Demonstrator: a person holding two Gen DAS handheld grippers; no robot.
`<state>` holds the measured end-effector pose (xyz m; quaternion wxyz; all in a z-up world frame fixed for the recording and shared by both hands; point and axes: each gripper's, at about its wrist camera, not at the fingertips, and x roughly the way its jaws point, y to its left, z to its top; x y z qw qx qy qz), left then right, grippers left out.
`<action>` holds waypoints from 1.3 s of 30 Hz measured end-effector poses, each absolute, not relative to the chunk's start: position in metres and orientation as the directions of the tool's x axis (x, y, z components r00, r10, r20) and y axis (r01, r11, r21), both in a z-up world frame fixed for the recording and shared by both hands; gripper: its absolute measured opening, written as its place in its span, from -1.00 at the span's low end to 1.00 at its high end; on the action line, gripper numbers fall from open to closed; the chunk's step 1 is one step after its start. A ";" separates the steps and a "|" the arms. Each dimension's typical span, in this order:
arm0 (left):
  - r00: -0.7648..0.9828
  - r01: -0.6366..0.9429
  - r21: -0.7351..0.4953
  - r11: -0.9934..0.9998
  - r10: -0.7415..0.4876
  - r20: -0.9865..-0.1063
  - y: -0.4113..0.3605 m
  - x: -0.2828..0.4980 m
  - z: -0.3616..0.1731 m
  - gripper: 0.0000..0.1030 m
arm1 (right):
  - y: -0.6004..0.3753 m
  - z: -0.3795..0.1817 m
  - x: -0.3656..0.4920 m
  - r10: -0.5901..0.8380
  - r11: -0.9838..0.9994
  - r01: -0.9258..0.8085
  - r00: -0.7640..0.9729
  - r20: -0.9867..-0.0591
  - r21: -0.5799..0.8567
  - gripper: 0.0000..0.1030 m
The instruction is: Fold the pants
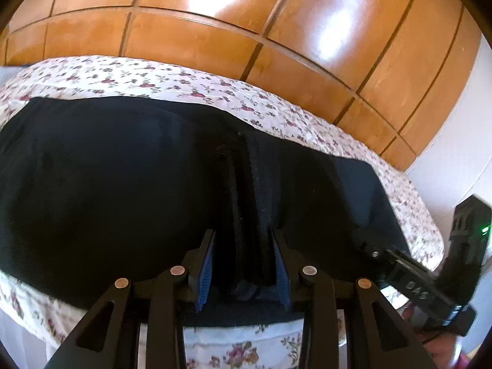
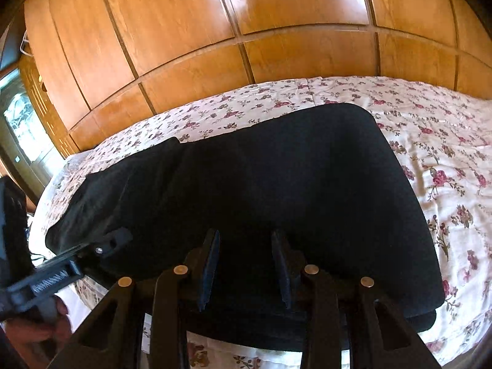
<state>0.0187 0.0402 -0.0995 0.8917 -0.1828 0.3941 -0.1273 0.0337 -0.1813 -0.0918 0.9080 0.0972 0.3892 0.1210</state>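
**Fold pants: both tools at the near edge of the garment**

The black pants (image 1: pixel 123 184) lie spread across a bed with a floral sheet (image 1: pixel 153 80), reaching almost to its near edge; a wooden wardrobe (image 1: pixel 215 30) stands behind. From the right wrist view the cloth appears already doubled, with a rounded far corner and a thicker layered edge toward the viewer.

Left tool (image 1: pixel 243 264): the jaws stand partly apart, and a raised ridge of dark fabric runs between the blue pads (image 1: pixel 206 267). The pads flank this ridge closely; whether they press it cannot be told, since black cloth against black fingers hides the contact.

Right tool (image 2: pixel 246 264): a similar moderate gap, hovering over or resting on the near edge of the pants. The fabric between its fingers looks flat; a grip cannot be confirmed.

Each tool is visible at the edge of the other's view, so they work side by side along the same edge.

Judged step: gathering the near edge for a fold. The next move calls for a firm pinch by both tools, then an even lift and carry across the garment.
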 end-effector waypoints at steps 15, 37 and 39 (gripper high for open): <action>0.715 -0.139 -0.397 0.907 -0.185 -0.674 0.112 -0.009 -0.097 -0.08 | -0.183 -0.092 0.033 0.290 0.955 -0.154 0.681 -0.672 0.255 -0.31; 0.798 -0.483 -0.679 0.553 -0.041 -0.601 0.267 -0.057 -0.141 0.28 | -0.151 -0.069 0.009 0.395 0.918 -0.297 0.657 -0.642 0.261 -0.04; 0.807 -0.465 -0.704 0.537 -0.069 -0.586 0.272 -0.051 -0.144 0.27 | -0.147 -0.075 0.010 0.385 0.922 -0.295 0.648 -0.657 0.249 -0.04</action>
